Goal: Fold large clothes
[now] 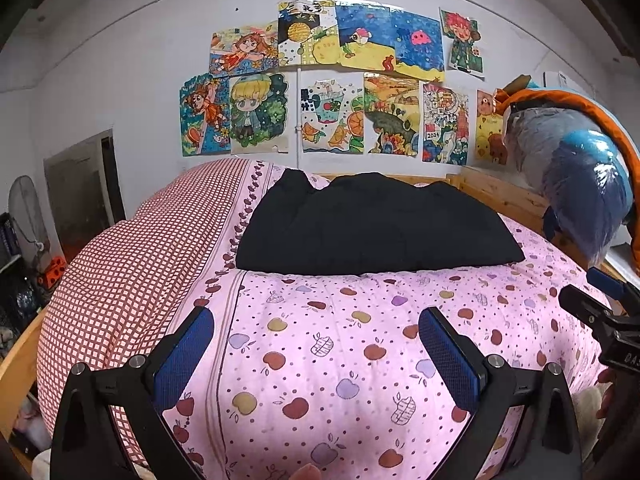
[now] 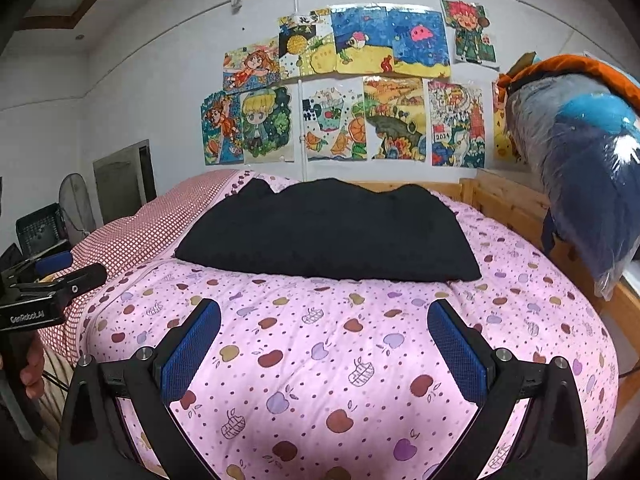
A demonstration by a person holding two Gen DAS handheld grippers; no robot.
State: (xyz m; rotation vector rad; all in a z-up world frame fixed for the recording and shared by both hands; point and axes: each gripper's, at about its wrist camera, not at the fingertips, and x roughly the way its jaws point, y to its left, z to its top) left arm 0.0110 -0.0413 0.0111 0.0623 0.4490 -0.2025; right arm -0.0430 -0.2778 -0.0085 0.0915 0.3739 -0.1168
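My left gripper point(image 1: 316, 344): jaws wide apart, nothing between the blue pads point(image 1: 184, 356); it hangs over the near part of the bed.
My right gripper point(image 2: 324, 340): also spread wide and empty, at about the same height above the quilt.
Pink apple-print quilt point(image 1: 320, 360): directly under both tools, bare of clothing between me and the garment.
Black garment point(image 1: 372, 228): lies flat on the quilt at 12 o'clock from both grippers, well apart from the fingertips, toward the far end of the bed.
Long axis: runs from 9 to 3 o'clock, across my line of reach; its near hem is a fairly straight edge facing me.
Which hand is nearer: I judge neither clearly. From the left view the garment sits a little toward 1 o'clock, from the right view a little toward 11, so it lies between my hands and each could take one near corner.
Red checked cover point(image 1: 132, 264): along the quilt's edge at 10 o'clock, just beside the garment's left end.
Wooden bed frame point(image 2: 504, 200): behind the garment, toward 1 o'clock.
Bagged blue bundle point(image 2: 584, 184): up at 2 o'clock, on the frame.
Wall drawings point(image 1: 340, 80): far, at 12 o'clock.
View differences: the right view shows my left tool's handle and the fingers point(image 2: 32, 376) gripping it at 9 o'clock; the left view shows my right tool at 3 o'clock, its jaws hidden there.
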